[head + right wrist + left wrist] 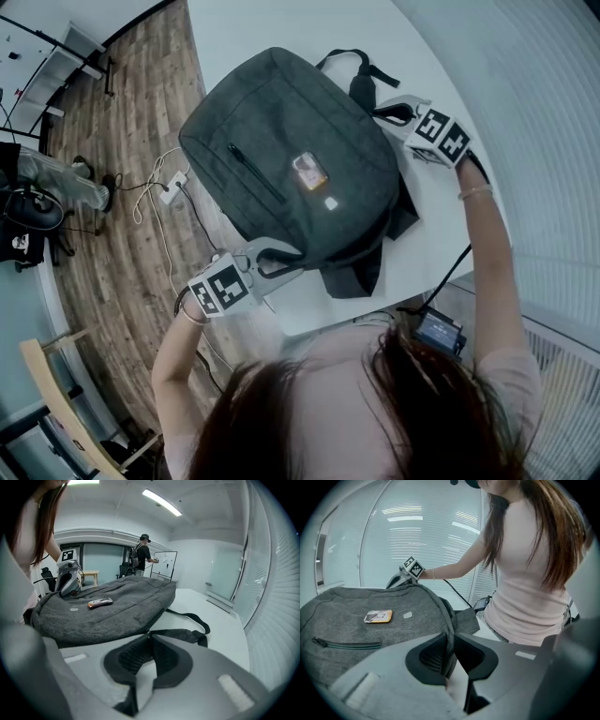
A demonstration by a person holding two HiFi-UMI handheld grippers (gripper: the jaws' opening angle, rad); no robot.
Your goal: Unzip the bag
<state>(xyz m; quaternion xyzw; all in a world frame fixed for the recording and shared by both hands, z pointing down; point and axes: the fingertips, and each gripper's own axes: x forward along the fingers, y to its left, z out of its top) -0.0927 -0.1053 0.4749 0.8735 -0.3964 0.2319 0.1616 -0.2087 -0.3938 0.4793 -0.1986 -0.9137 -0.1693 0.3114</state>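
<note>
The bag (291,159), a dark grey backpack, is lying flat on the white table (281,28), filling the middle of the head view with its front facing up. A small orange patch (309,171) is sitting near the centre of that front, and a closed pocket zip (255,173) is running diagonally to the patch's left. Black straps (361,80) are trailing off the bag's upper right edge onto the table.

The right hand-held gripper (389,111) is meeting the bag at its upper right corner. In the right gripper view its jaws are pressing together on the small metal zip pull (148,633), at the end of the zip line running along the bag's near edge, with a strap (187,618) lying just behind.

The left hand-held gripper (279,260) is working at the bag's lower left edge. In the left gripper view its jaws are clamping a ridge of the bag's grey fabric (451,634) between their dark pads.

At the left of the head view, a white power strip (172,187) and its cables are lying on the wooden floor (122,122). In the upper middle of the right gripper view, a person (142,555) is standing at a whiteboard (165,565).
</note>
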